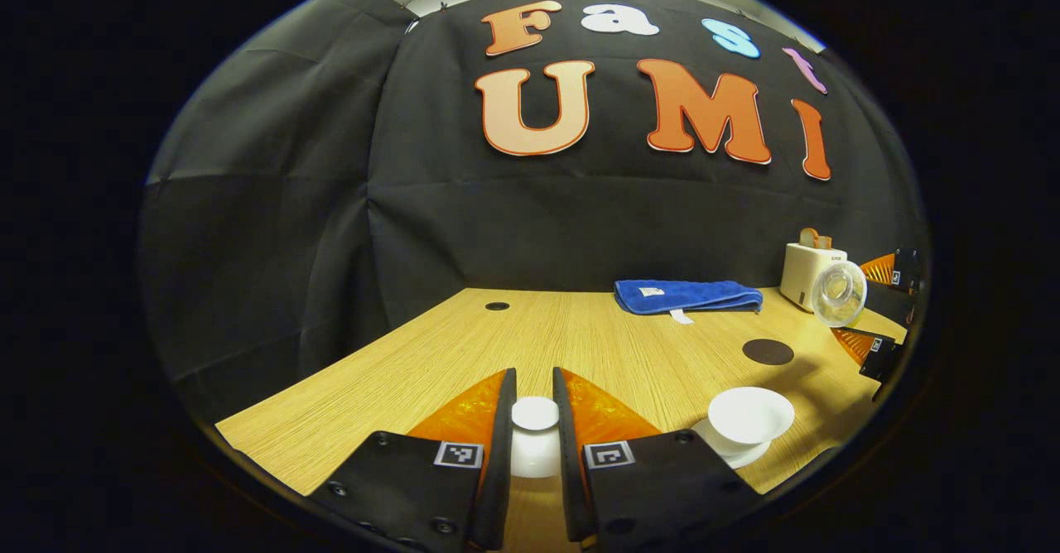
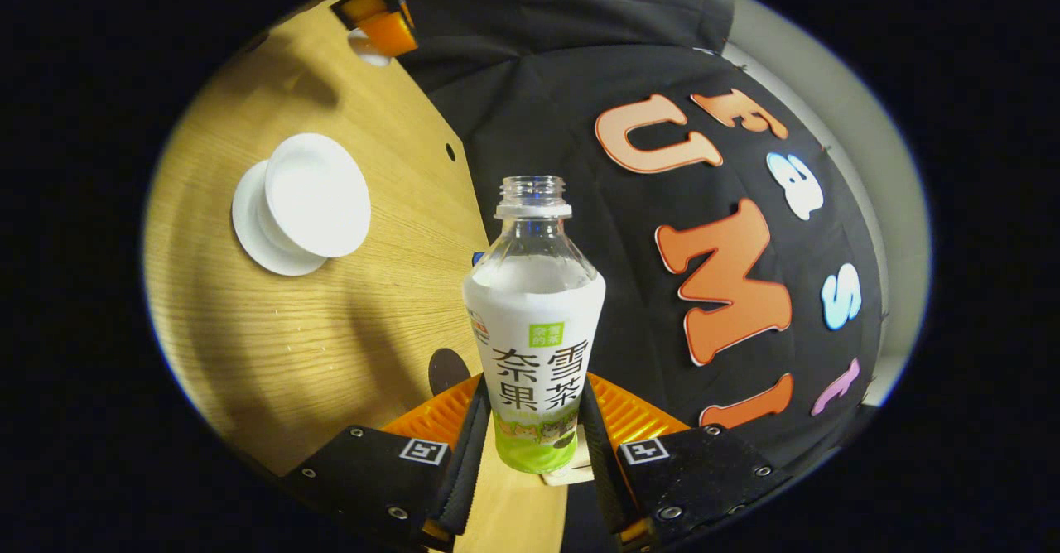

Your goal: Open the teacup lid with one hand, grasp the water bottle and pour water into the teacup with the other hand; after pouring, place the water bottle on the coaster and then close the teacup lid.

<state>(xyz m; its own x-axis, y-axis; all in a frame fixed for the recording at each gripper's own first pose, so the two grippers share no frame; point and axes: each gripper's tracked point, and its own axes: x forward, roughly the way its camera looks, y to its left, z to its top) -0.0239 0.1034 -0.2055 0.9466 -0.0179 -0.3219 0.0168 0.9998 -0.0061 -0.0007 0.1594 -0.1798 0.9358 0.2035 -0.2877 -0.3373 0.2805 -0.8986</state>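
A light wood-grain table [image 1: 580,346] stands in a booth walled with black cloth. In the left gripper view, nearest the camera, the left gripper [image 1: 534,429] has its 2 fingers clamped on the knob of the white teacup lid [image 1: 534,441], 1 finger pressing each side. Just to the right on the table sits the white teacup [image 1: 749,416], uncovered, on its saucer [image 1: 737,454]. Beyond it lies the dark round coaster [image 1: 768,352], bare. Farther back a folded blue towel [image 1: 687,296] lies near the wall, and a cream toaster [image 1: 807,276] stands at the far right corner. In front of the toaster the right gripper [image 1: 882,313] carries the water bottle, seen end-on.

In the right gripper view the table appears turned on its side. The right gripper [image 2: 534,445] grips the water bottle [image 2: 534,329] low on its labelled body, both fingers tight against it. The bottle's mouth is uncapped. The coaster [image 2: 447,371] peeks out just left of the bottle; the teacup [image 2: 315,193] and saucer [image 2: 257,238] lie farther off, well apart from the bottle's mouth. Beyond them the left gripper [image 2: 377,27] shows, holding the lid.
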